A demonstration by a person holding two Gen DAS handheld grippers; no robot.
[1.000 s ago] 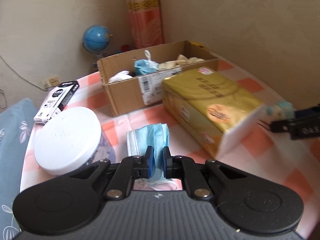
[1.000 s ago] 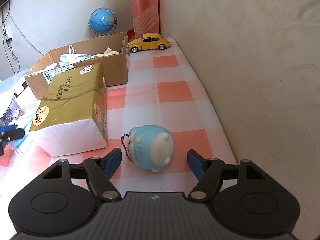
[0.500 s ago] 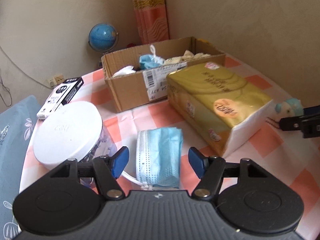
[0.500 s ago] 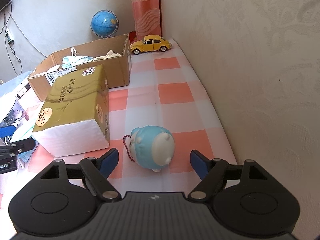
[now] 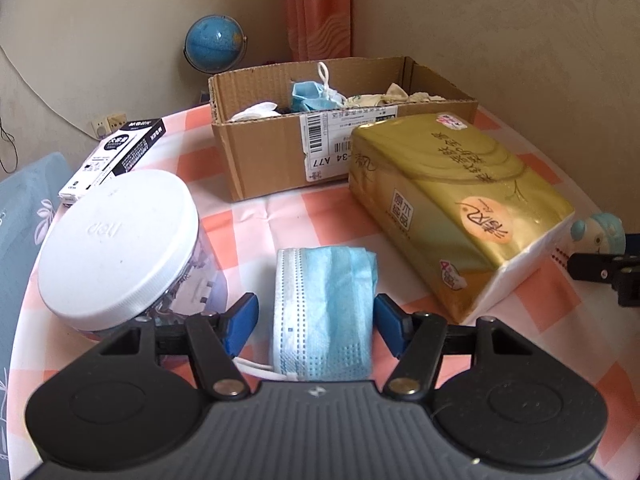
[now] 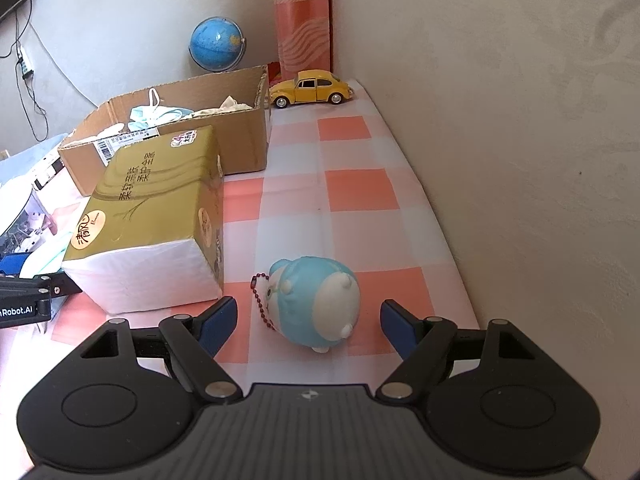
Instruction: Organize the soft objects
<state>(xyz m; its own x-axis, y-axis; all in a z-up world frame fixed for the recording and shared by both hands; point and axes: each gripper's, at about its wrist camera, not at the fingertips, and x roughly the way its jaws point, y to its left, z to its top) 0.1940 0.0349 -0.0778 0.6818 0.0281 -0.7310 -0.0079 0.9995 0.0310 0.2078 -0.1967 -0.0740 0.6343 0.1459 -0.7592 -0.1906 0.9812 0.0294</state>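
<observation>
On my left wrist view, the left hand-held gripper (image 5: 316, 320) is about half open and its jaws are closing, with the folded blue face mask (image 5: 325, 312) lying flat between them; the right blue pad sits right at the mask's edge, the left pad stands clear, and I see no squeeze on the cloth. The mask lies near the front edge of the checked surface (image 5: 280, 216). Just to its left stands a clear jar with a white lid (image 5: 118, 246), and behind that, at the left edge, a black and white carton (image 5: 116, 156). To the right of the mask lies a gold tissue pack (image 5: 460, 204), and behind it, toward the far edge, an open cardboard box (image 5: 276, 156) already holding masks and pale cloths. A blue globe (image 5: 214, 44) stands beyond the box.

On my right wrist view, the right hand-held gripper (image 6: 308, 320) is spread wide, holding nothing. The blue and white plush toy (image 6: 316, 304) lies on its side between the pads, touching neither, near the right edge of the surface by the wall, its red bead chain (image 6: 262, 302) trailing left. The tissue pack is just left of it. A yellow toy car (image 6: 312, 88) is parked at the far right corner, beside the box.
</observation>
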